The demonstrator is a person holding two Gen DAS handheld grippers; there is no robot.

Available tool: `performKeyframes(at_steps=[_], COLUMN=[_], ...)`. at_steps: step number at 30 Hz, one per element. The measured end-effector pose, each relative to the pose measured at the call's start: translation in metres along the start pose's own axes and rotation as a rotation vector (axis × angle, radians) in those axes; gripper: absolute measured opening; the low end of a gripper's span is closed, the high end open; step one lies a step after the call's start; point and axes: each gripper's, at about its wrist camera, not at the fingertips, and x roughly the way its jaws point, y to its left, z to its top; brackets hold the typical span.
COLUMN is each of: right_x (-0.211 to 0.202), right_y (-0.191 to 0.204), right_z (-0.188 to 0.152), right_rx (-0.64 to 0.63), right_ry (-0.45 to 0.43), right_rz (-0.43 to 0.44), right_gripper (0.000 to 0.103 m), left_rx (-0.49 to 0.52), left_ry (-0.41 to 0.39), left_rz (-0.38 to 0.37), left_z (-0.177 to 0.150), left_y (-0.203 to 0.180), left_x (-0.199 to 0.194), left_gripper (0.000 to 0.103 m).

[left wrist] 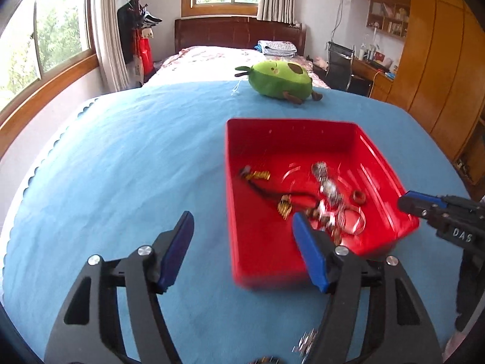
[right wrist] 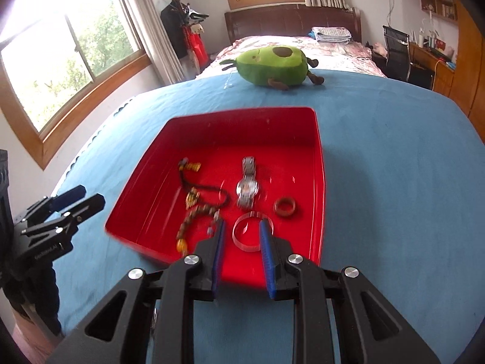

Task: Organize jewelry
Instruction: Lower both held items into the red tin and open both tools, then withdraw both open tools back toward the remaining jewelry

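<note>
Blue cloth (left wrist: 121, 157); both hand-held grippers angled twd tray (right wrist: 318, 163).

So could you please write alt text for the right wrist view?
A red tray on a blue cloth holds a watch, a brown ring, a clear bangle and bead strings. The right gripper hovers empty over the bangle.

One red tray (right wrist: 318, 151); one watch (right wrist: 248, 186); one brown ring (right wrist: 285, 207); one plush avocado (right wrist: 272, 65).
</note>
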Motion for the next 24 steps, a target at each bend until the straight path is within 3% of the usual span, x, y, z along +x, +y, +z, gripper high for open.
performKeyframes(at_steps=[16, 24], right_x=[-0.029, -0.034], right_y=[0.013, 0.018], right_z=[-0.09, -0.13], right_rx=[0.0, 0.011], right_ry=[0.083, 0.116], right_rz=[0.046, 0.072], right_gripper=[0.024, 0.027], left_rx=[0.005, -0.027], left_ry=[0.027, 0.081], left_rz=[0.079, 0.053], left_z=[-0.089, -0.125], left_y=[0.03, 0.034], left_x=[-0.049, -0.053], left_gripper=[0.075, 0.075])
